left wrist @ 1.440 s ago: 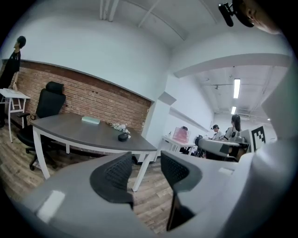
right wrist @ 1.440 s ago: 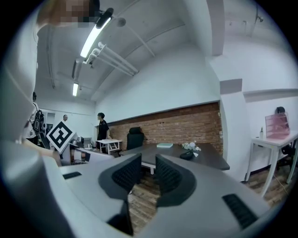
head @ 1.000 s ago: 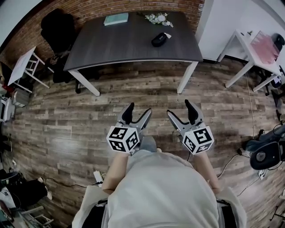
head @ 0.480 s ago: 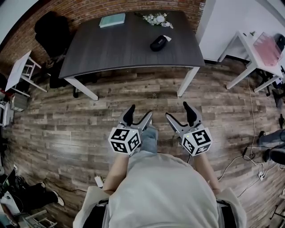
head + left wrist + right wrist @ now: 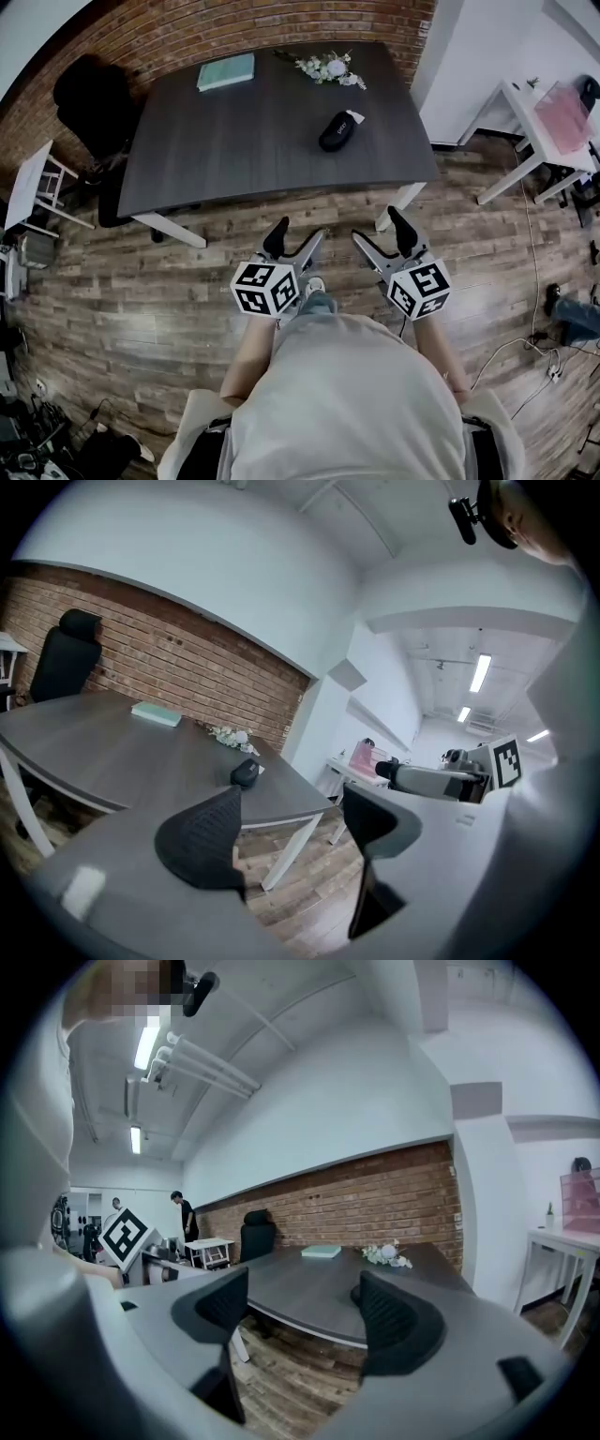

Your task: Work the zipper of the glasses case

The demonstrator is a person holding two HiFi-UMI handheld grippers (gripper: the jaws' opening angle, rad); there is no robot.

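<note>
The black glasses case (image 5: 336, 130) lies on the dark grey table (image 5: 244, 141), right of its middle, with a small white tag beside it. Both grippers hover over the wooden floor, short of the table's near edge and apart from the case. My left gripper (image 5: 294, 236) is open with nothing between its jaws; in its own view the case (image 5: 246, 772) shows far off on the table. My right gripper (image 5: 380, 232) is also open and empty; in the right gripper view the case (image 5: 357, 1293) peeks out beside the right jaw.
A teal book (image 5: 226, 71) and a spray of white flowers (image 5: 328, 67) lie at the table's far side by the brick wall. A black chair (image 5: 84, 94) stands at its left end. White tables stand at the right (image 5: 534, 122) and the left (image 5: 28, 183).
The person has stepped toward the table, so the table and case sit nearer in the head view. Both grippers stay open, held out in front as before.
</note>
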